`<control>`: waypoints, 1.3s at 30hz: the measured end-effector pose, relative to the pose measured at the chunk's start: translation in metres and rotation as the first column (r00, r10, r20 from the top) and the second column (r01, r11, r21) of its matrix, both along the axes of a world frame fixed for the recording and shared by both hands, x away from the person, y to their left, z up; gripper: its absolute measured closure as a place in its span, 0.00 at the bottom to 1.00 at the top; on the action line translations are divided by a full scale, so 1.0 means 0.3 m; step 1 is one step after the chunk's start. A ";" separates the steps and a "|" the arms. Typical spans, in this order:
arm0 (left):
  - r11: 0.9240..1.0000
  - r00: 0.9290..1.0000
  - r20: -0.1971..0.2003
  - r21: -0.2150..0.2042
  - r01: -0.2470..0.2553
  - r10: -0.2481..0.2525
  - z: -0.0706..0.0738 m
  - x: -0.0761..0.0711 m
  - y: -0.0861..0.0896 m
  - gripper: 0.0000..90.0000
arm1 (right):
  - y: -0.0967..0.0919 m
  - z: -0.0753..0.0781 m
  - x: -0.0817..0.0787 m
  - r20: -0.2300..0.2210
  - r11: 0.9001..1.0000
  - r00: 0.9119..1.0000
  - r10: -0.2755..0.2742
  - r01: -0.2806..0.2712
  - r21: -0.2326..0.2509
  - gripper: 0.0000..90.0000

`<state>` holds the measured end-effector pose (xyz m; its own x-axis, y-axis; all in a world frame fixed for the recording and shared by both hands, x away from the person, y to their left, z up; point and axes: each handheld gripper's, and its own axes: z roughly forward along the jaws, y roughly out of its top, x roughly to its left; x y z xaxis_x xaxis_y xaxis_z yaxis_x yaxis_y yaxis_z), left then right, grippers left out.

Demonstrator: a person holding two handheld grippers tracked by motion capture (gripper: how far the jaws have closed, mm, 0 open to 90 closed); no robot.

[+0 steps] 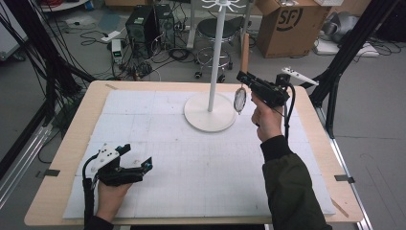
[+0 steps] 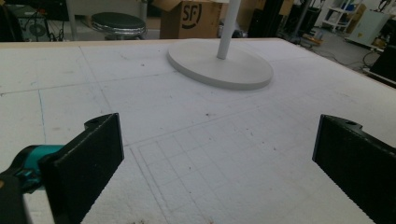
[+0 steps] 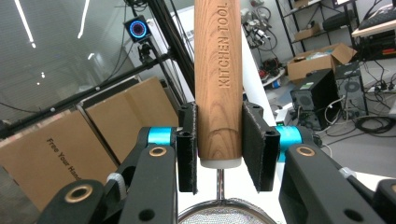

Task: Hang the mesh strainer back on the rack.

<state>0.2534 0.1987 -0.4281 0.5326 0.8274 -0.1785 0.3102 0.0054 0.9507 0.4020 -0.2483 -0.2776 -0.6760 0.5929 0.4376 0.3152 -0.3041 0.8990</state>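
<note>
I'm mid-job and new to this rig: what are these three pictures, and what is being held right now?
A person holds a hand-held black two-jaw gripper in each hand. The high view looks down on a wooden table with a white foam mat. Each other view rides on one gripper. The left gripper rests low over the mat, jaws open and empty. The right gripper is shut on the wooden handle of a small metal mesh strainer, raised beside the white pole stand with a round base.
</note>
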 end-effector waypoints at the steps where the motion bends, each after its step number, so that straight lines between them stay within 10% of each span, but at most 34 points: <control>1: 1.000 1.000 0.000 -0.001 -0.001 0.001 0.000 0.000 0.001 0.03 | 0.001 0.002 0.002 0.005 1.000 1.000 -0.002 0.002 0.001 0.77; 39: 1.000 1.000 -0.016 -0.008 -0.018 0.018 -0.014 -0.007 0.025 0.03 | 0.047 0.111 0.083 0.063 0.996 0.998 0.014 -0.019 0.084 0.77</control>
